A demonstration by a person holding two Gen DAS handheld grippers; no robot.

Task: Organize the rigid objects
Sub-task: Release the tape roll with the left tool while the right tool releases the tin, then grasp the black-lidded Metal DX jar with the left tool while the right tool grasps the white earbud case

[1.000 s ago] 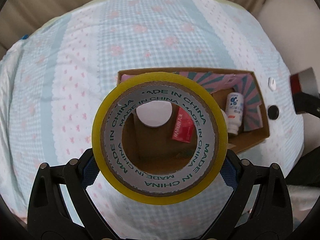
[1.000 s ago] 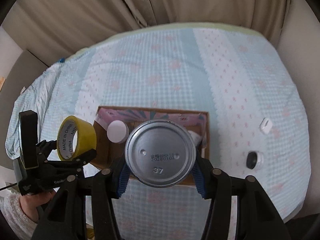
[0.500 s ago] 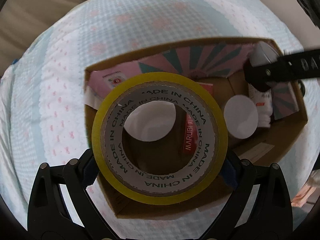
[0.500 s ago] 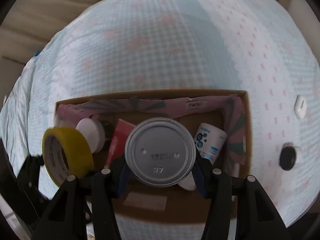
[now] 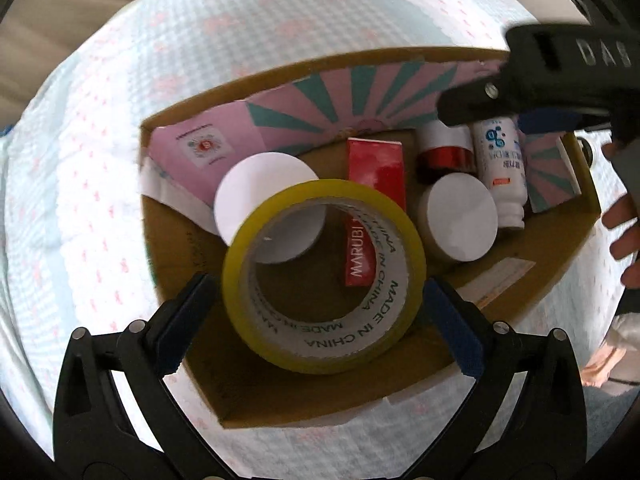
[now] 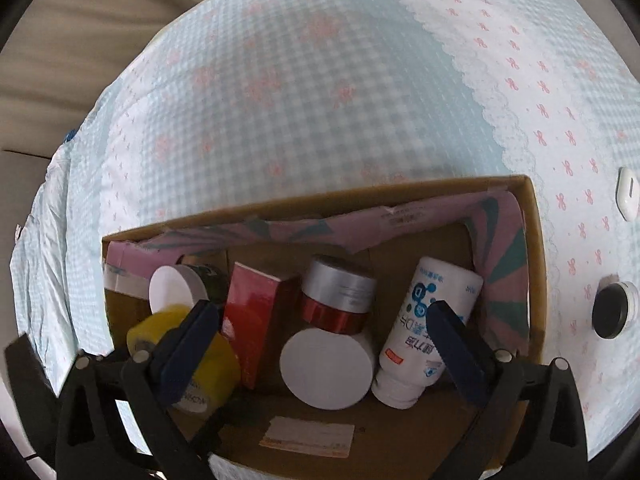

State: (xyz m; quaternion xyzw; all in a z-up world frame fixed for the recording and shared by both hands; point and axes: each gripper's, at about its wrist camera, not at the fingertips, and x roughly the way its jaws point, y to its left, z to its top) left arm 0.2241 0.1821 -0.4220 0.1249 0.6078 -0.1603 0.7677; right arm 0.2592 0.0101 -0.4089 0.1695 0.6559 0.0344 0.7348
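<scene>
Left gripper [image 5: 322, 292] spread apart over the cardboard box [image 5: 180, 216], blue pads [image 5: 452, 320] flanking but not pinching the yellow tape roll [image 5: 324, 276], a visible gap at each side of the roll; whether the roll rests on the box floor cannot be told. Just ahead of the left tips, seen partly through the roll's core, a white round lid [image 5: 268, 200] and a red carton [image 5: 374, 184] lettered MARUBI. Ahead and right of those tips: a second white-capped jar [image 5: 460, 220], a red can with silver top [image 5: 446, 148], and a white bottle [image 5: 502, 164] with blue print lying on its side. Right gripper [image 6: 322, 320] also open, holding nothing, poised above the box's near half [image 6: 534, 240]. Directly between and ahead of its tips, the white-capped jar [image 6: 326, 368] with the red can [image 6: 338, 296] just behind; the white bottle [image 6: 424, 332] beside the right-hand finger, the red carton [image 6: 252, 312] and tape roll [image 6: 216, 364] by the left-hand finger. Outside the box, well right of the right tips on the checked cloth [image 6: 320, 80], a small black-topped cap [image 6: 610, 312] and a white tag [image 6: 628, 194]. Pink and teal paper lining [image 5: 360, 92] along the box's far wall.
</scene>
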